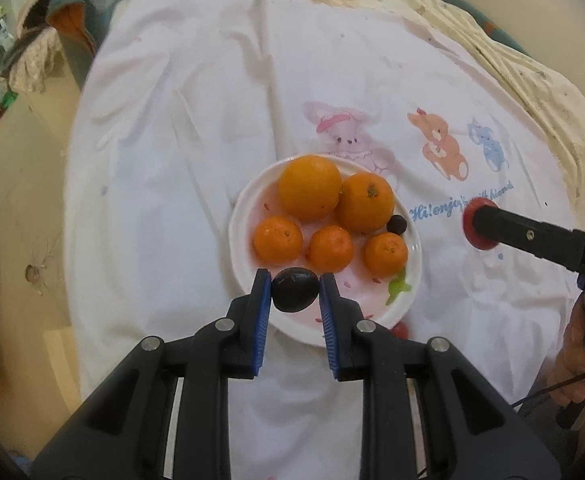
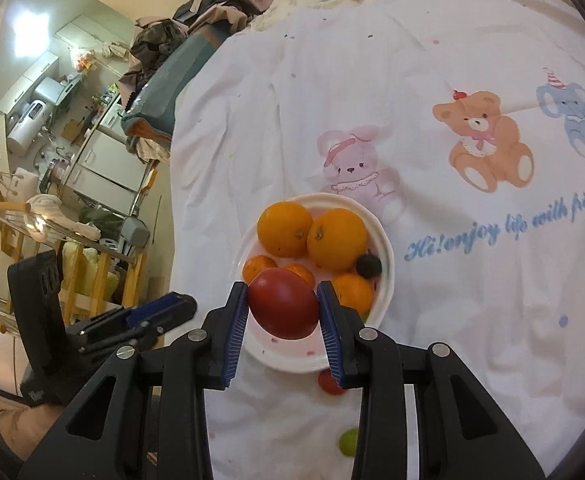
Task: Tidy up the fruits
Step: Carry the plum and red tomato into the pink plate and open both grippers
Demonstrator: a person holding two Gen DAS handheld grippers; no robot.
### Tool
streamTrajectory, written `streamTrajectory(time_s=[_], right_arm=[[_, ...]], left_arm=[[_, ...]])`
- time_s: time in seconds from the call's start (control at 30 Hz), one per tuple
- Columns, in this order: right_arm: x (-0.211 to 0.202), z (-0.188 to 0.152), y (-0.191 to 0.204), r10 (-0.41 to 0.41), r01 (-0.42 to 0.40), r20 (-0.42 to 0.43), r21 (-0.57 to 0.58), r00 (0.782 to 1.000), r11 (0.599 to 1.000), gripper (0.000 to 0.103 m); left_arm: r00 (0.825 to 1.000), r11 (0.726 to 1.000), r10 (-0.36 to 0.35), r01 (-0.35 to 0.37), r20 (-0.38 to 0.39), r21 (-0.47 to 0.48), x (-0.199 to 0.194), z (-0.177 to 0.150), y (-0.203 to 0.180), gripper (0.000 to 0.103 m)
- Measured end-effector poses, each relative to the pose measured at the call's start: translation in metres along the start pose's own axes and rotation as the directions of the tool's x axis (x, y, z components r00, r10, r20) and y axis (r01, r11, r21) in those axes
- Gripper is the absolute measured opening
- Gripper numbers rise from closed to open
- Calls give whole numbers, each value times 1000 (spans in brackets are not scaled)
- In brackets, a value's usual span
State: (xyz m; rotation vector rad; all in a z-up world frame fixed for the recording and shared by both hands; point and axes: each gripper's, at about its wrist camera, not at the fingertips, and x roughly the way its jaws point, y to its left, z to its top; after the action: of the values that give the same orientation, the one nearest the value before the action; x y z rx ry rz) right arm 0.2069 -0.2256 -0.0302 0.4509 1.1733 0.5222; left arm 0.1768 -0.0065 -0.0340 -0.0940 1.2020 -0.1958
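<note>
A white plate [image 1: 237, 236] [image 2: 388, 280] on the cartoon-print cloth holds two big oranges [image 1: 309, 187] [image 2: 336, 238], three small mandarins [image 1: 277, 239] and a small dark fruit [image 1: 397, 225] [image 2: 368, 266]. My left gripper [image 1: 294, 280] is shut on a dark plum [image 1: 294, 291] over the plate's near rim. My right gripper [image 2: 282, 286] is shut on a red, tomato-like fruit [image 2: 284, 304] above the plate's near side. In the left wrist view that right gripper [image 1: 478, 216] and its red fruit [image 1: 468, 226] hang to the right of the plate.
A small red fruit [image 2: 328, 384] [image 1: 402, 330] lies on the cloth just off the plate's near rim, and a green fruit [image 2: 348, 442] lies nearer still. The table's left edge drops to the floor, with clothes piled beyond it. A hand [image 1: 576, 360] grips the right handle.
</note>
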Motion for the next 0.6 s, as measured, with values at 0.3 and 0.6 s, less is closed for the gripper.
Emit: streamTrajectory(time_s=[0.3, 0.6], right_arm=[[50, 2, -9, -25, 24, -70, -6, 997, 1000, 37], [69, -2, -20, -33, 34, -94, 10, 995, 999, 38]], left_arm=[[998, 999, -16, 13, -62, -38, 44, -4, 5, 21], [997, 998, -24, 20, -77, -56, 55, -4, 9, 22]])
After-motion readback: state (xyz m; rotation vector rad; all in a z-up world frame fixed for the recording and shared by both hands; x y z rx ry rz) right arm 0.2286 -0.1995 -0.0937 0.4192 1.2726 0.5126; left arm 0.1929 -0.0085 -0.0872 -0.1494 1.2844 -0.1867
